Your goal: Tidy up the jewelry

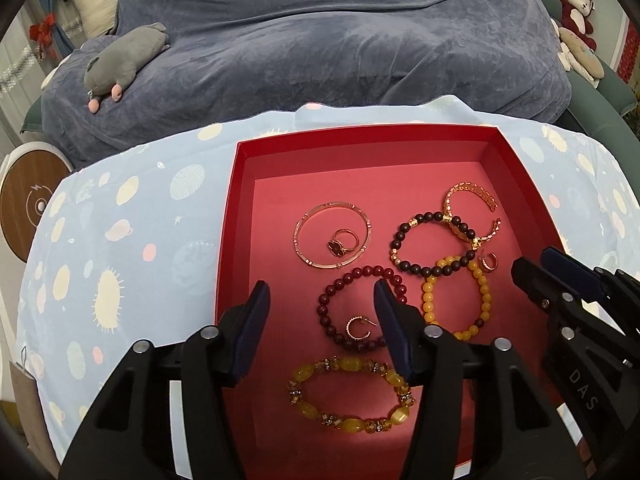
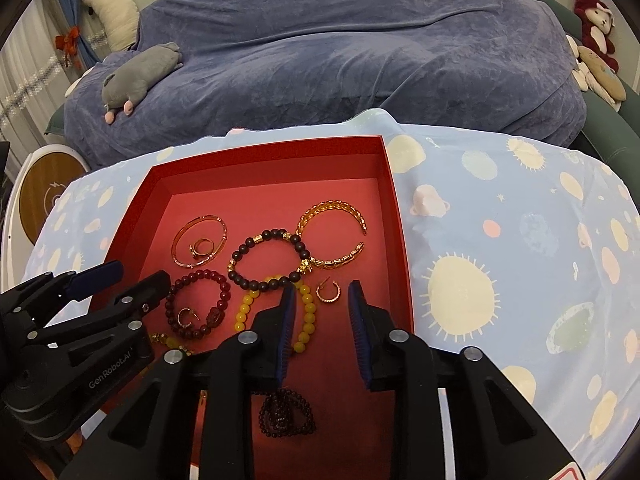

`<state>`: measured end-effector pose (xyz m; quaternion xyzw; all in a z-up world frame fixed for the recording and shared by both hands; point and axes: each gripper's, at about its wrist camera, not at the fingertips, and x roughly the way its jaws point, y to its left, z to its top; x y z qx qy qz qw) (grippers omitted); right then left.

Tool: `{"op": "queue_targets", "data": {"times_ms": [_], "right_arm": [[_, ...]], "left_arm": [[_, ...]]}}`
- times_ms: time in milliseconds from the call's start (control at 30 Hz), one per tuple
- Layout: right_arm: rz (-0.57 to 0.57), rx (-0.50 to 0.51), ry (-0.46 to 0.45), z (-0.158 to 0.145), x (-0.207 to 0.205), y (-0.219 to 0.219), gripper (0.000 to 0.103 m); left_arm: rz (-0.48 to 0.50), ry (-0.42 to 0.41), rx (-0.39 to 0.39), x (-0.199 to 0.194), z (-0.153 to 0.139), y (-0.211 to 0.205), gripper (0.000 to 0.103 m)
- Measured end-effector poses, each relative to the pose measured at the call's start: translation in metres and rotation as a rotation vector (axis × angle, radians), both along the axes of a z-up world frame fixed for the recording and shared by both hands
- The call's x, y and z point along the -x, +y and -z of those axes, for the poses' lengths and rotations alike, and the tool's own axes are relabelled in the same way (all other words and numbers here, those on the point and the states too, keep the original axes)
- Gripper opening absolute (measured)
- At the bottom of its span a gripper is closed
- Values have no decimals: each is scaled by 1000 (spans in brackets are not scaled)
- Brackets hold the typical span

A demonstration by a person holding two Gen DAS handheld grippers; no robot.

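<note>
With jaws apart and empty over the red tray (image 1: 240,216), lift the left gripper (image 1: 320,300) and right gripper (image 2: 320,296) straight up, clear of the bracelets.

The red tray's (image 1: 240,208) far strip lies bare — bracelets (image 1: 360,308) crowd the frame's middle and lower right; its left column stays open.

Both wrist cameras look steeply down, close above the red tray (image 1: 240,200), from its near side.
</note>
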<state>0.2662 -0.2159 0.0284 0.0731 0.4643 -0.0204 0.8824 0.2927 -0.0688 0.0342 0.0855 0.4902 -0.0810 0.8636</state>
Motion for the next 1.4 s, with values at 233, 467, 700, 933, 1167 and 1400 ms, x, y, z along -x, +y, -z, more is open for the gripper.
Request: {"op": "queue_targets", "data": {"times_ms": [233,467,700,933,1167,1400], "right_arm": [[2,0,-29,-19,20,5,45],[6,-7,-41,-35,51,11,47],[8,2,-53,-47,91,21,47],[11,15,-58,-53,125,32,47],[23,23,-55,-55,156,38,49],[31,42,-49,-54,183,41,52]], "left_arm": [[8,-17,17,17,-18,1,54],[4,-32,28,47,-35,7,56],[-3,-37,32,85,-43,15,59],[-14,-34,33,119,-46,24,59],[-34,-29,41,150,-48,32,59],[-46,-27,38,179,-45,38,63]]}}
